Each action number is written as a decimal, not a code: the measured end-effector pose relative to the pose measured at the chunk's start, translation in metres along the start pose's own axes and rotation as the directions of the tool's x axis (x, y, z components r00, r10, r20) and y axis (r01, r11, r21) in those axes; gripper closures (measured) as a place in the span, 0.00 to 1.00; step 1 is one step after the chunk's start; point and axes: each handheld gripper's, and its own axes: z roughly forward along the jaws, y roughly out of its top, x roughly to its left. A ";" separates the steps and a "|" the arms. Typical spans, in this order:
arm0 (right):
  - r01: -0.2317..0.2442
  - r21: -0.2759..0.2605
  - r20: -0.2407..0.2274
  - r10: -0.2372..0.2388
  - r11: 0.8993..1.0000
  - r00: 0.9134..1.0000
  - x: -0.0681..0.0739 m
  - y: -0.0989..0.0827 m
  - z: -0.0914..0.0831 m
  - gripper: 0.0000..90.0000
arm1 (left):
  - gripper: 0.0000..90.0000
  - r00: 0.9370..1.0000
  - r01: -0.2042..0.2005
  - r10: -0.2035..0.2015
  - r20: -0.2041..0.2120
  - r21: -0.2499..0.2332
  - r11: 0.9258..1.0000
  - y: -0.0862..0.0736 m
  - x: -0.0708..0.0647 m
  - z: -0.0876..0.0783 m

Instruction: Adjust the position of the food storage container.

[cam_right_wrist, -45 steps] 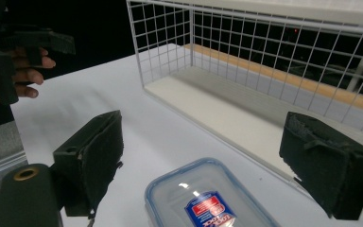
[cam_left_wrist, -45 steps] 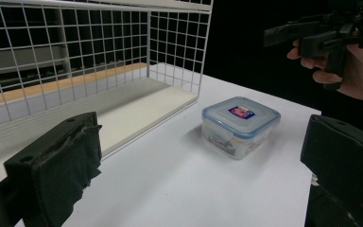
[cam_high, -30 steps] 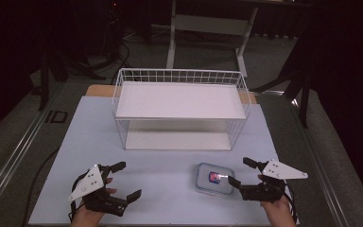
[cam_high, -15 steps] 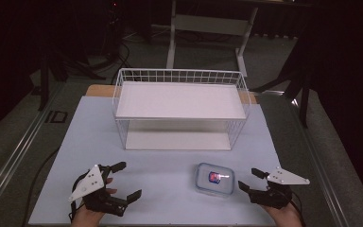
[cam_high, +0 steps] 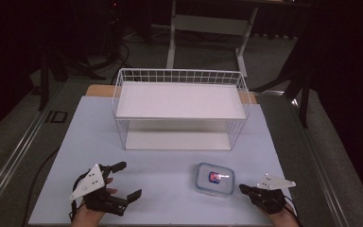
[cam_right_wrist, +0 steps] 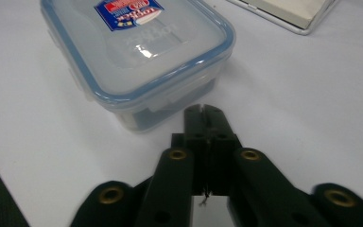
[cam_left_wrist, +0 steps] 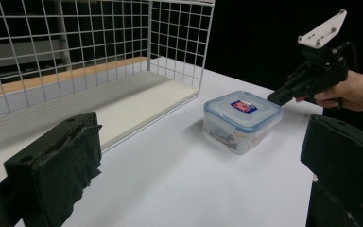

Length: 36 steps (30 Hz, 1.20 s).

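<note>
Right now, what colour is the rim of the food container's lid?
Blue, around a clear lid, on the food container; the right gripper view shows it best.

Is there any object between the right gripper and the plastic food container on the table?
Nothing visible: the right gripper, its jaws just closed and empty, points at the lidded container across bare white table.

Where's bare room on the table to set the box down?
Free: the mat strip between wire rack and the grippers, left of the lidded box; also the rack's top shelf. Crowded: the near right corner, where the shut right gripper sits beside the box.
</note>
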 end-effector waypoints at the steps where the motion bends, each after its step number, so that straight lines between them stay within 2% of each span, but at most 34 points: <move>1: -0.001 0.004 -0.002 0.001 1.000 1.000 -0.001 0.000 0.001 1.00 | 0.00 1.000 0.002 -0.002 -0.001 -0.001 1.000 0.000 0.000 0.000; 8: 0.006 0.033 -0.025 -0.005 0.999 1.000 0.000 0.006 0.011 1.00 | 0.00 1.000 0.000 0.000 0.001 0.002 1.000 0.000 0.000 0.000; 10: 0.009 0.043 -0.015 -0.008 0.999 1.000 0.000 0.009 0.014 1.00 | 0.00 1.000 0.000 0.000 0.001 0.001 1.000 0.000 0.000 0.000; 14: -0.002 0.048 -0.025 0.003 0.999 1.000 -0.001 0.013 0.019 1.00 | 0.00 1.000 0.000 0.000 0.001 0.001 1.000 0.000 -0.001 0.000; 16: -0.011 0.044 -0.037 0.012 0.999 0.999 -0.002 0.016 0.022 1.00 | 0.00 1.000 0.001 -0.001 0.003 0.002 1.000 0.000 -0.001 0.000; 20: 0.007 0.039 -0.048 -0.005 0.999 0.999 0.000 0.025 0.029 1.00 | 0.00 1.000 0.002 -0.002 0.003 0.007 1.000 -0.001 -0.001 0.000; 23: 0.008 0.014 -0.050 -0.007 1.000 0.999 0.003 0.034 0.035 1.00 | 0.00 1.000 0.001 -0.001 0.004 0.009 1.000 -0.001 -0.001 0.000; 26: 0.020 0.021 -0.044 -0.019 1.000 0.999 0.005 0.040 0.041 1.00 | 0.00 1.000 0.001 -0.001 0.006 0.009 1.000 -0.001 -0.002 0.000; 29: 0.016 0.036 -0.030 -0.015 0.999 0.999 0.004 0.041 0.044 1.00 | 0.00 1.000 0.001 -0.001 0.008 0.011 1.000 -0.002 -0.003 -0.001; 34: 0.001 0.046 -0.057 0.002 0.999 0.998 0.006 0.033 0.044 1.00 | 0.00 1.000 0.005 -0.005 0.006 0.011 1.000 -0.002 -0.002 -0.001; 36: 0.013 0.054 -0.059 -0.010 0.998 0.998 0.010 0.033 0.045 1.00 | 0.00 1.000 0.003 -0.003 0.007 0.012 1.000 -0.002 -0.003 -0.001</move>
